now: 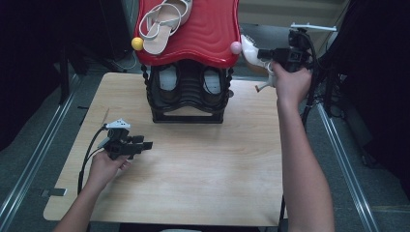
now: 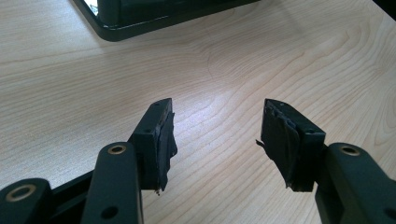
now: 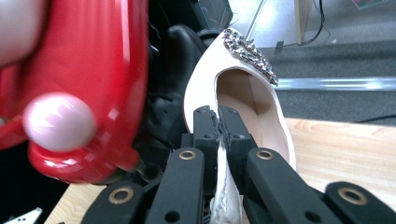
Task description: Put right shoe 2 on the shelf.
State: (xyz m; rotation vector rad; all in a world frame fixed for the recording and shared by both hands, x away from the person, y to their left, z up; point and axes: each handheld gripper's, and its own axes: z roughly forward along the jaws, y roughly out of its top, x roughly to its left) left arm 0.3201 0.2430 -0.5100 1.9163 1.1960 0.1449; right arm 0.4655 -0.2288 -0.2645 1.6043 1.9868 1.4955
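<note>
One white shoe (image 3: 243, 93) — pinched inside right hand-held gripper (image 3: 218, 122).

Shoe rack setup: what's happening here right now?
A person works two handheld tongs at a wooden table. The right tongs are shut on the side wall of a white high-heeled shoe with a jewelled toe, held in the air beside the right end of the rack's red top shelf. A strappy beige sandal already lies on that shelf, and dark shoes sit on the lower tier. The left tongs are open and hold nothing, low over the table.
</note>
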